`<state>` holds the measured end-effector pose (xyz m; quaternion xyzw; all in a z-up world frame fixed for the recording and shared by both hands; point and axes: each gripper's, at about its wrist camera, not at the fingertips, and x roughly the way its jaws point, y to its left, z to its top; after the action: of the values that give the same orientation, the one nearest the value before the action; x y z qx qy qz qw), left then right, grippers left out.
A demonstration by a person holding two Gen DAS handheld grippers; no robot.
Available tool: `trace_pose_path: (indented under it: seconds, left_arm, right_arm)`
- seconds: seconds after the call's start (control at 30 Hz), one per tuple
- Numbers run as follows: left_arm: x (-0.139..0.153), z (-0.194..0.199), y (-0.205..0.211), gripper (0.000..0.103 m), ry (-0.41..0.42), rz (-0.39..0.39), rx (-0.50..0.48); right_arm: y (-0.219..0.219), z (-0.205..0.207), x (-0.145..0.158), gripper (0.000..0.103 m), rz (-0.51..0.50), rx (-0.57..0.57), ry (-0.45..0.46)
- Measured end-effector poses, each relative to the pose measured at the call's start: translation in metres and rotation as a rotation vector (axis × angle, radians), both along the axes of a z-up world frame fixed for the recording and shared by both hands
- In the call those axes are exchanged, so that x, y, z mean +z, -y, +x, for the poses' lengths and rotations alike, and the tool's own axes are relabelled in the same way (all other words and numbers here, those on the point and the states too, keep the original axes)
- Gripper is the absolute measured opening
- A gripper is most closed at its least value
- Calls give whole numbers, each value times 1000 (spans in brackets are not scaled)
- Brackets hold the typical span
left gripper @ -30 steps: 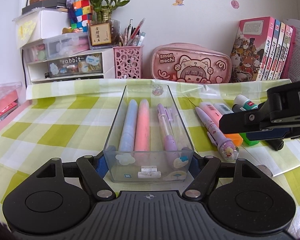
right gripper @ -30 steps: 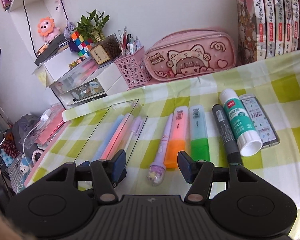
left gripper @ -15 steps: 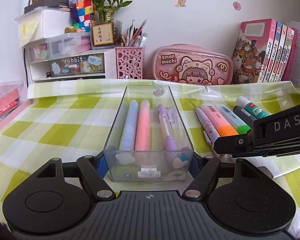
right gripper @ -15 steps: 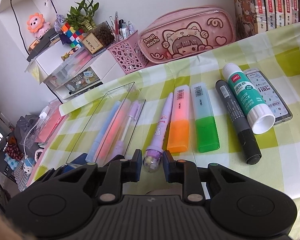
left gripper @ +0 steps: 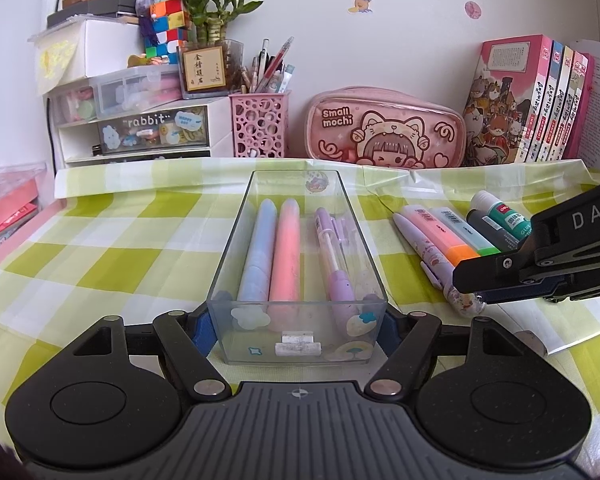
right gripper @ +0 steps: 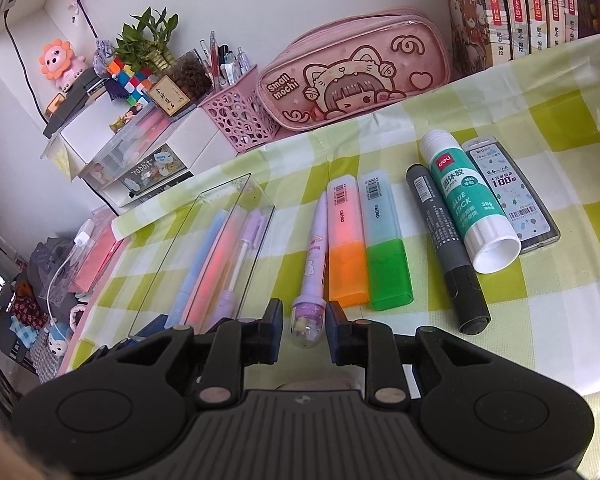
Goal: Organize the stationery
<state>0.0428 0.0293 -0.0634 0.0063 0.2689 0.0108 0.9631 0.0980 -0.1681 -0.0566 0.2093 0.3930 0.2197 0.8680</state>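
A clear plastic tray [left gripper: 364, 240] holds a blue pen [left gripper: 256, 248], a pink pen [left gripper: 286, 248] and a purple pen [left gripper: 334, 256]. My left gripper [left gripper: 296, 326] is shut on the tray's near end. The tray also shows in the right wrist view [right gripper: 172, 256]. My right gripper [right gripper: 306, 328] has its fingers at either side of the domed end of a purple cartoon pen [right gripper: 314, 256], which lies on the checked cloth. From the left wrist view the right gripper [left gripper: 476, 284] sits over that pen [left gripper: 428, 252].
Right of the purple pen lie an orange highlighter [right gripper: 344, 240], a green highlighter [right gripper: 384, 240], a black marker [right gripper: 444, 240], a glue stick [right gripper: 464, 204] and a lead box [right gripper: 508, 196]. A pink pencil case [right gripper: 356, 76], pink pen cup [left gripper: 260, 124], drawers and books stand at the back.
My right gripper came down and forward onto the purple cartoon pen's end and its fingers narrowed around it. My left gripper has stayed shut on the tray.
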Motion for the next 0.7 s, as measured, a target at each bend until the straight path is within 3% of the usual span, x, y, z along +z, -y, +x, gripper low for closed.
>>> trace_pose_path:
  seconds: [0.4,0.47,0.7]
  left_arm:
    - [0,0,0,73,0,-1,0]
    - [0,0,0,73,0,0,0]
    - [0,0,0,73,0,0,1]
  right_arm:
    - [-28,25,3,22,-84,10,22]
    - [-32,31,1,15,-110,6,21]
    - [-27,35,3,13,-81,8,-24]
